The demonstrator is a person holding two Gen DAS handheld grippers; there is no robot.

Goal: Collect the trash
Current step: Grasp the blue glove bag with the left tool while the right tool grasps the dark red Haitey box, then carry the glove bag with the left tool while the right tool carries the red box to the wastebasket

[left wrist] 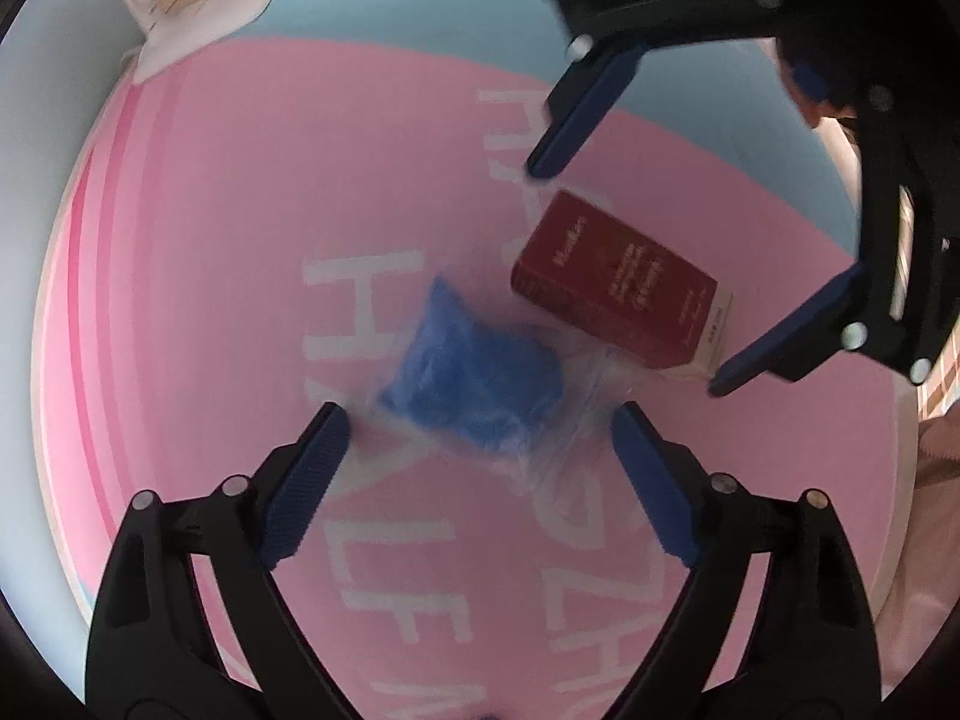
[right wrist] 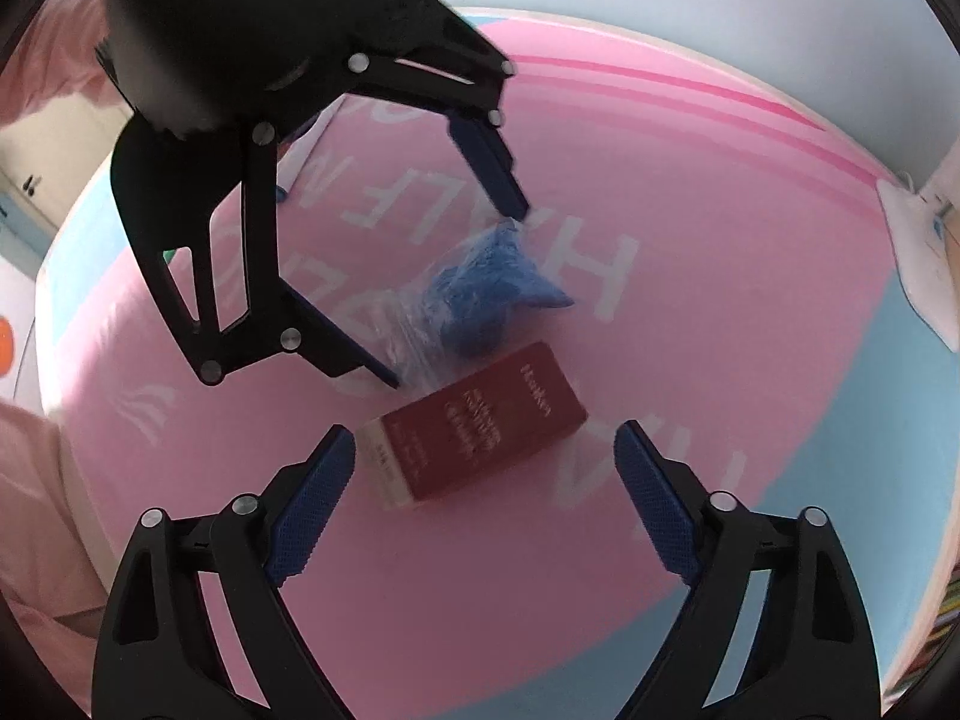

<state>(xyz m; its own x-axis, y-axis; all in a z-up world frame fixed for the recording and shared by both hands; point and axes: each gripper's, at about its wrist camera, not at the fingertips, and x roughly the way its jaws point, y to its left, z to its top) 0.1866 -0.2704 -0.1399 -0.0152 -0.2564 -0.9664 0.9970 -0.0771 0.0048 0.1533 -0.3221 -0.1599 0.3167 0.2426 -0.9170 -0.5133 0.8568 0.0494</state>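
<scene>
Both grippers pointed steeply down at a pink cloth (left wrist: 252,228) with white letters and a light blue border, which covered the surface below; I cannot tell if that surface was a table.

In the left wrist view, the left gripper (left wrist: 480,426) hung low over the cloth with its jaws wide apart and nothing clamped. Between its blue pads, just above the tips in the picture, lay a clear plastic bag with crumpled blue material inside (left wrist: 474,378). The bag was blurred, and the pads did not press on it. To the right of the bag, and touching its clear edge, lay a dark red box (left wrist: 618,282) with small white print and a pale end. It rested flat on the cloth. Further right and above, the right gripper (left wrist: 624,276) came in from the upper right corner, its jaws also apart, one tip near the far end of the box and the other tip beside the pale near end.

In the right wrist view, the left gripper (right wrist: 456,294) was at the upper left, its tips on either side of the bag (right wrist: 492,288). The red box (right wrist: 480,426) lay between the open jaws of the right gripper (right wrist: 483,444), not gripped. A pink sleeve (right wrist: 36,510) showed at the left edge.
</scene>
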